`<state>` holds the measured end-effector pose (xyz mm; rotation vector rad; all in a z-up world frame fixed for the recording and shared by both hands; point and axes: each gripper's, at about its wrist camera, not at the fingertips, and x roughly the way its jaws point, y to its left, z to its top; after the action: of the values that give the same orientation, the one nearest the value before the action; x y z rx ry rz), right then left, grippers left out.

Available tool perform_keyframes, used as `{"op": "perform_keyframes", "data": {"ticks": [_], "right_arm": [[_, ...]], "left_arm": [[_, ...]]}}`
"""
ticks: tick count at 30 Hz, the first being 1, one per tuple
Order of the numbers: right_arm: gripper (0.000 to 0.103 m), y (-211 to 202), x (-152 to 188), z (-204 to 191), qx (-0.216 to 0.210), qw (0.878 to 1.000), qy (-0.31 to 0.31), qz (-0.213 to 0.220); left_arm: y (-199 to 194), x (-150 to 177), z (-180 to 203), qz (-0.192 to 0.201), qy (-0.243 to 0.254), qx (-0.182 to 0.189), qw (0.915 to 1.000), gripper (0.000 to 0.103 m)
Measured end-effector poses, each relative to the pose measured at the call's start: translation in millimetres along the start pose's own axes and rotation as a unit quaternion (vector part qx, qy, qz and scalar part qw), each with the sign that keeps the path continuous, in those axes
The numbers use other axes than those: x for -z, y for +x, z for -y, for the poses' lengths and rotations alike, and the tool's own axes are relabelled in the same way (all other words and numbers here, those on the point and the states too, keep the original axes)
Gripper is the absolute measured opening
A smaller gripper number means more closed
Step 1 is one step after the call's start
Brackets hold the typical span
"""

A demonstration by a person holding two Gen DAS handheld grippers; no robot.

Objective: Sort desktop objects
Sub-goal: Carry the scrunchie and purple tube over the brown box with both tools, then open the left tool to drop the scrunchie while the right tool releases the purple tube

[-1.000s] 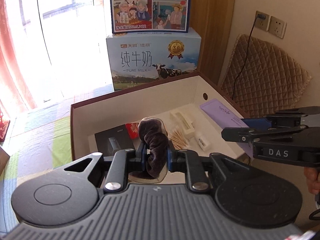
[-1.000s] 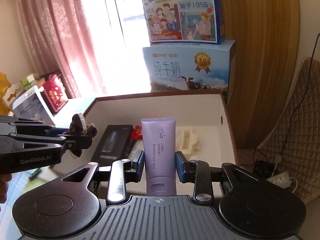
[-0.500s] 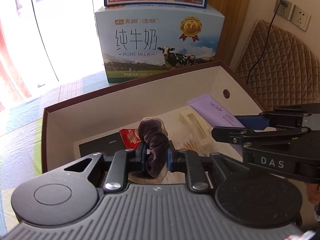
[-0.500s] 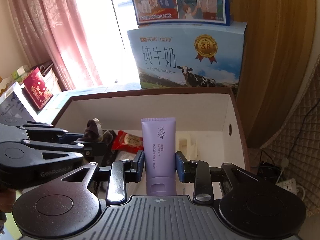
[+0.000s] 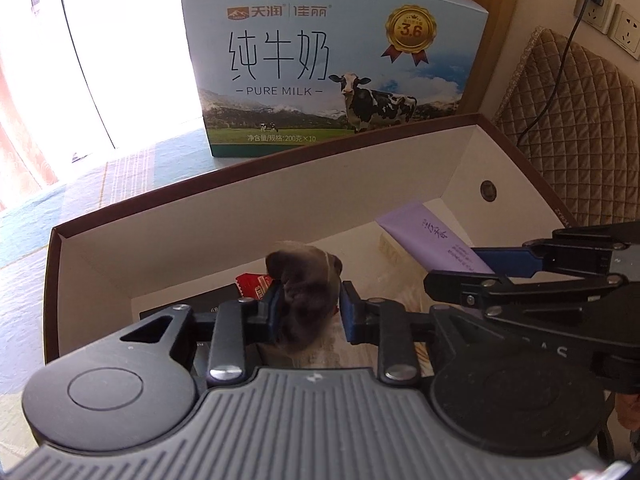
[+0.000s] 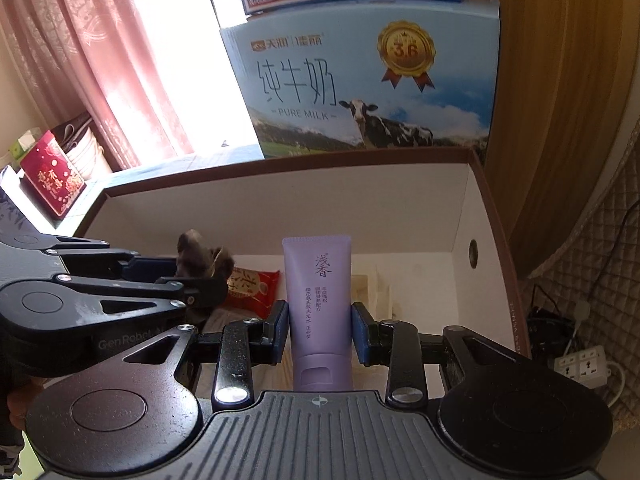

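sunlit window and a pure milk carton (image 5: 332,68) behind an open white-lined box (image 5: 248,216).
left gripper (image 5: 306,306) pinches a dark scrunchie (image 5: 304,284) over the box; at its 3 o'clock the right gripper (image 6: 320,322) clamps a purple tube (image 6: 318,300) upright above the box floor, a red packet (image 6: 250,290) at the tube's 9 o'clock.

Scrunchie (image 5: 304,280) — dark brown, plush. Tube (image 6: 318,300) — lilac with dark print. Packet (image 6: 250,286) beside the scrunchie — red. Box (image 6: 420,208) — white inside, brown rim. Milk carton (image 5: 332,68) behind the box — blue, cow-printed.
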<state>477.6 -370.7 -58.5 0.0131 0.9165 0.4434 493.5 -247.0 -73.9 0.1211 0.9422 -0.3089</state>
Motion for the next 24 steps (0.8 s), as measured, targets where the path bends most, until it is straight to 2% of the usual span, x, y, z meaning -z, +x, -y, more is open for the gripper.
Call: {"op": "perform_keyframes", "data": {"ticks": [4, 15, 21, 22, 24], "right_arm": [[0.03, 4.5, -2.3, 0.5, -0.002, 1.0, 0.003, -0.004], [0.031, 16.1, -10.5, -6.2, 0.002, 1.0, 0.001, -0.004], [0.031, 12.1, -11.0, -7.4, -0.005, 1.0, 0.003, 0.02], [0.032, 10.2, -11.0, -7.5, -0.005, 1.0, 0.003, 0.021], [0.039, 4.5, -9.6, -7.4, -0.008, 1.0, 0.003, 0.023]], "left_arm": [[-2.1, -0.3, -0.8, 0.003, 0.005, -0.002, 1.0, 0.036], [-11.4, 1.8, -6.3, 0.009, 0.014, -0.028, 0.9995, 0.044], [-19.3, 3.4, -10.2, 0.01, 0.008, -0.031, 0.9994, 0.059], [-21.4, 4.0, -10.6, 0.012, 0.009, -0.031, 0.9994, 0.059], [-26.2, 5.3, -11.5, 0.013, 0.008, -0.031, 0.9994, 0.064]]}}
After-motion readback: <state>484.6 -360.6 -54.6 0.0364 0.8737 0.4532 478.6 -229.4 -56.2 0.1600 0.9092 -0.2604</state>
